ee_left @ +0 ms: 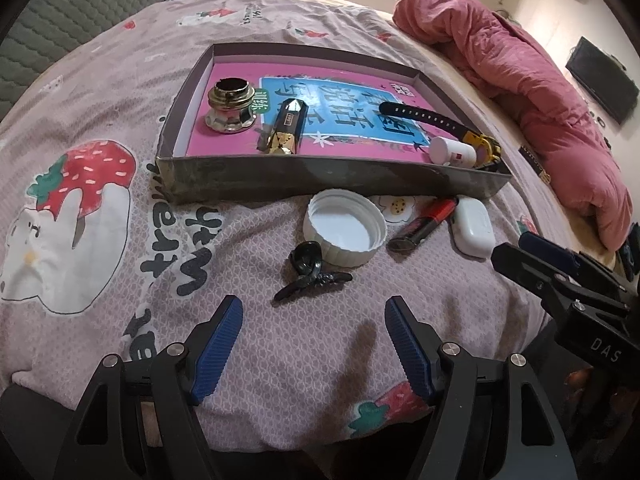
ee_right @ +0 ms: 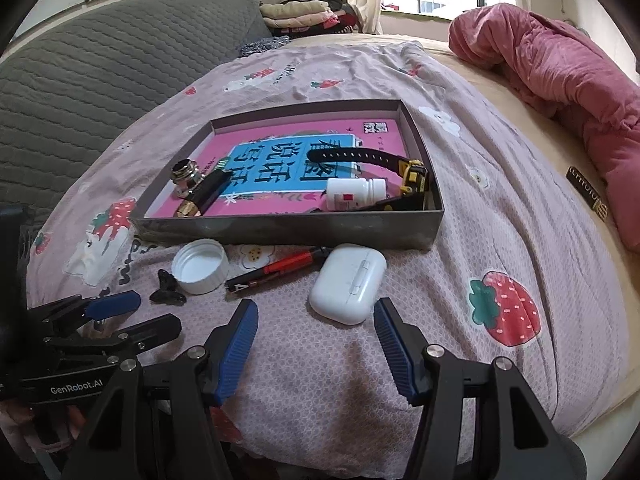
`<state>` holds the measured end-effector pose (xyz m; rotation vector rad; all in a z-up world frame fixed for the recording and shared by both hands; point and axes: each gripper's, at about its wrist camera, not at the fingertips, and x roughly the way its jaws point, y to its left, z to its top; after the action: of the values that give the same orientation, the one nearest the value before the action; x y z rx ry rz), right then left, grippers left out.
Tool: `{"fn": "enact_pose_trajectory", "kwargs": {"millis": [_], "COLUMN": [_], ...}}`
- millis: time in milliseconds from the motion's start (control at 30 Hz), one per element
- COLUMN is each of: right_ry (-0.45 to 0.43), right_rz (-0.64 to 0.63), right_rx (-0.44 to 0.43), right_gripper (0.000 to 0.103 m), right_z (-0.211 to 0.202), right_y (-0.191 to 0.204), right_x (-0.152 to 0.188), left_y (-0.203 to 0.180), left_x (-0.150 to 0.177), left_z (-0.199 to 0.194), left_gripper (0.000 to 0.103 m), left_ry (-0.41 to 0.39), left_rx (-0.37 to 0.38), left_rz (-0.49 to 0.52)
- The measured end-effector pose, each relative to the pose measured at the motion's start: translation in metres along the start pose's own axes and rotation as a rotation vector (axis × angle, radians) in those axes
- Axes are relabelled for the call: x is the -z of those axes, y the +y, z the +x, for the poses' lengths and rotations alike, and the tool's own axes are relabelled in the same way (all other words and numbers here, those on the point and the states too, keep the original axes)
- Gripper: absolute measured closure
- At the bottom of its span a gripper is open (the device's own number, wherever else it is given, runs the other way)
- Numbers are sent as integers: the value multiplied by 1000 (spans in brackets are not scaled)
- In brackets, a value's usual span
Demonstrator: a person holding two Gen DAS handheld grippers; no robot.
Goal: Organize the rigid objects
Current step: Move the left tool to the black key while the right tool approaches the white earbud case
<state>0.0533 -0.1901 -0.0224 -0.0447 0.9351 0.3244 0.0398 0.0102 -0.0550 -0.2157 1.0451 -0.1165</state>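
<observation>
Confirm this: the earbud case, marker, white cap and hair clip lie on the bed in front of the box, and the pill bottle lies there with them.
Wrong on the pill bottle: the right wrist view shows it inside the box. The earbud case, marker, white cap and hair clip do lie on the bed in front.

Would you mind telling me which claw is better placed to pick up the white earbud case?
Probably the right claw: it is open, with the white earbud case just ahead between its fingers. The left claw faces the black hair clip instead.
</observation>
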Motion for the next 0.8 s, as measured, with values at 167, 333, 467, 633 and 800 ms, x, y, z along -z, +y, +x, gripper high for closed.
{"fn": "enact_pose_trajectory", "kwargs": {"millis": [167,333,467,633,800], "right_ry": [5,9,11,20,28], "right_rz": [14,19,23,31,29], "right_rx": [0,1,2,8,12], "right_gripper": [43,43,43,43,43], "right_z": [4,8,10,16,21], "right_y": [-4,-5,-6,-10,-11], "right_x": [-1,-1,-1,-1,-2], "left_y": [1,-3,-4,-6,-5], "left_x": [-3,-7,-9,-10,-10], "left_z": [4,10,14,18,21], "left_gripper": [28,28,28,28,31], "left_ry": [-9,-23,-32,-40,-38], "left_rx": [-5,-36,-54,-78,-103], "left_rz": [-13,-13,-18,2,13]}}
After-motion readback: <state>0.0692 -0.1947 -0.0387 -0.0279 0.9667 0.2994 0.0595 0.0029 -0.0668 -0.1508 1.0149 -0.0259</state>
